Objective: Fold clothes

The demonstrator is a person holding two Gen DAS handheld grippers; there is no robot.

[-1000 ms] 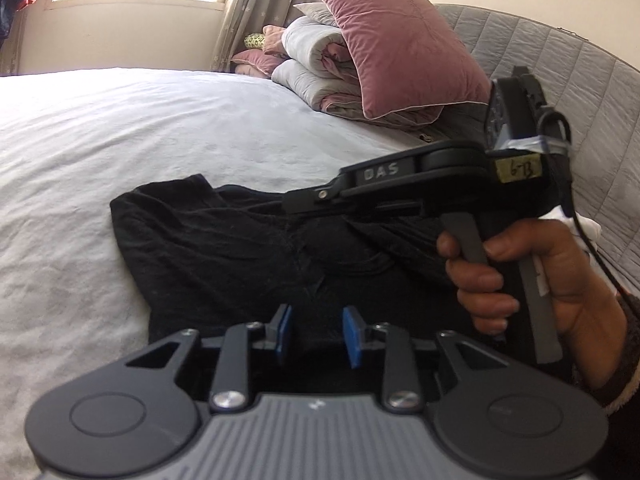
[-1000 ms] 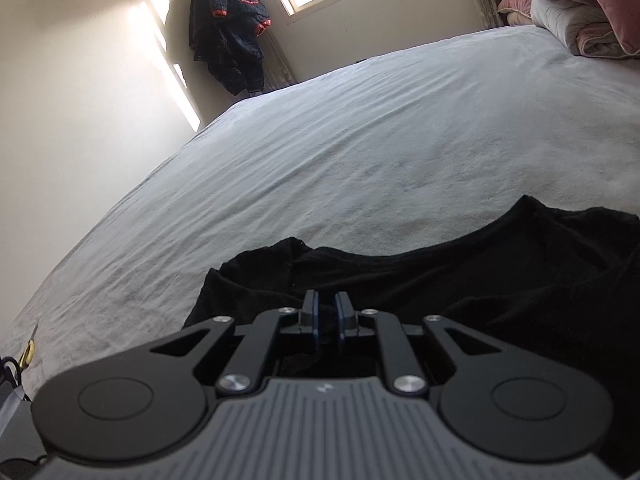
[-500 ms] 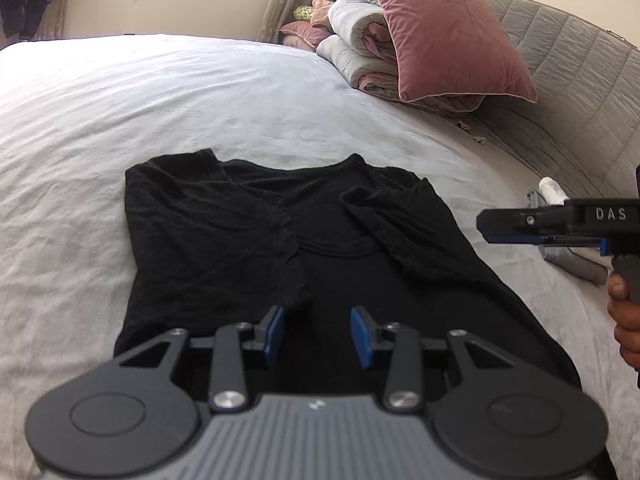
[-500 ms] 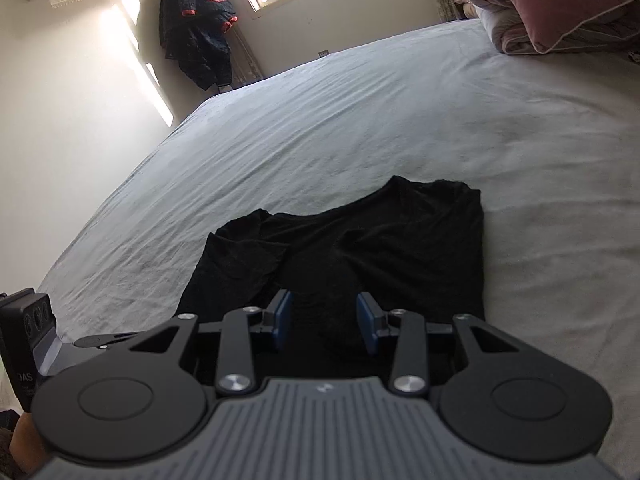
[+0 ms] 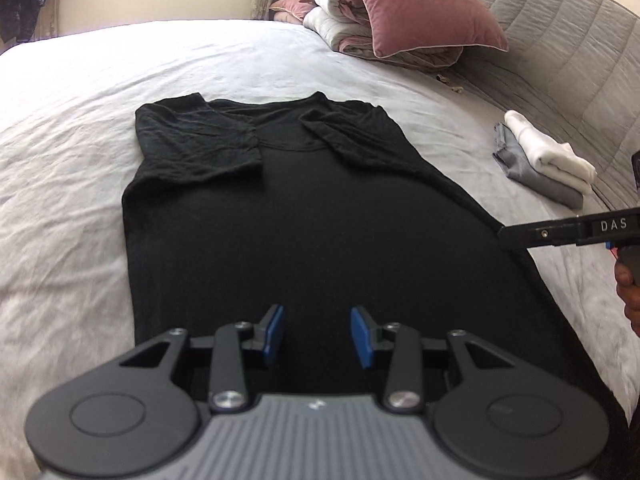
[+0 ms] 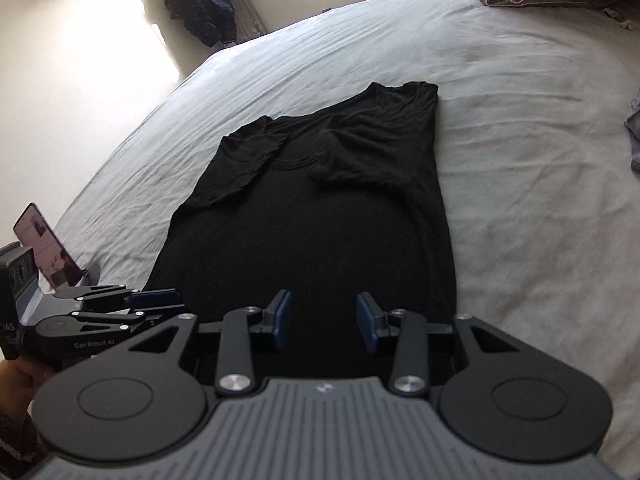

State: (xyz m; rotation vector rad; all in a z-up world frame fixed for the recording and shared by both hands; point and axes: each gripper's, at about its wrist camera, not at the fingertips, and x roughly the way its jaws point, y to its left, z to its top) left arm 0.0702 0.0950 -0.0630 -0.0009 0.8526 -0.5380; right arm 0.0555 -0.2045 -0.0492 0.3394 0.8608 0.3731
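A black T-shirt [image 5: 304,216] lies flat on the white bed, collar at the far end, both short sleeves folded inward over the chest. The same black T-shirt [image 6: 320,216] fills the middle of the right wrist view. My left gripper [image 5: 318,336] hovers open above the shirt's near hem, blue pads apart with nothing between them. My right gripper [image 6: 325,322] is open too, above the hem on the shirt's right half. It reaches into the left wrist view as a black finger [image 5: 568,230] at the shirt's right edge. The left gripper [image 6: 156,298] shows at the lower left of the right wrist view.
Folded white and grey clothes [image 5: 548,164] are stacked on the bed to the right, by the quilted grey headboard [image 5: 560,40]. A pink pillow [image 5: 420,4] rests on rolled bedding at the far end. A dark jacket [image 6: 200,0] hangs by the window. Wrinkled white sheet [image 5: 60,160] surrounds the shirt.
Both grippers have pulled back from the collar end to the hem. My right gripper, shut one second ago, has opened. The sleeves now lie folded in and released.
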